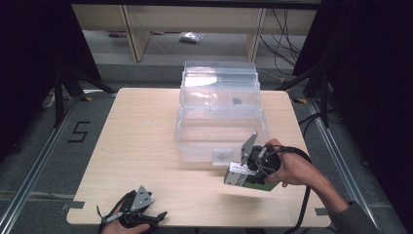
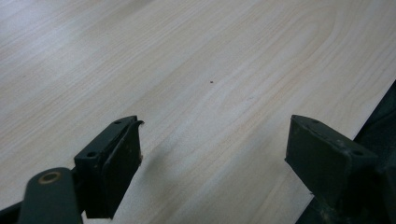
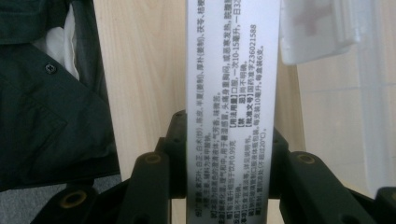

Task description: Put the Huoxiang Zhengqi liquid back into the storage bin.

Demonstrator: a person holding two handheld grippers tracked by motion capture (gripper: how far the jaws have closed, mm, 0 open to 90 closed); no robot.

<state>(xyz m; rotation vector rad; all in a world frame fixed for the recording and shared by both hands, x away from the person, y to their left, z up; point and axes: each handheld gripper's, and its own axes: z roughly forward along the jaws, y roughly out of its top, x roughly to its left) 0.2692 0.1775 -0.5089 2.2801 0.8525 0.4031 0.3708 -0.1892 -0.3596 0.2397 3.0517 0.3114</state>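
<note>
Lower right of the high view: the right gripper [image 1: 238, 174] clamps a medicine box [image 1: 242, 176] just before the clear storage bin [image 1: 221, 127] — best kept level going in; the left gripper [image 1: 146, 214] rests with jaws apart.

A black numeral "5" is marked on the grey floor [image 1: 78, 131] left of the bench; the white side panel of a medicine box [image 3: 232, 93], seen in the right gripper view, carries columns of small Chinese print, including the approval number "Z36021588" and "10-15"
</note>
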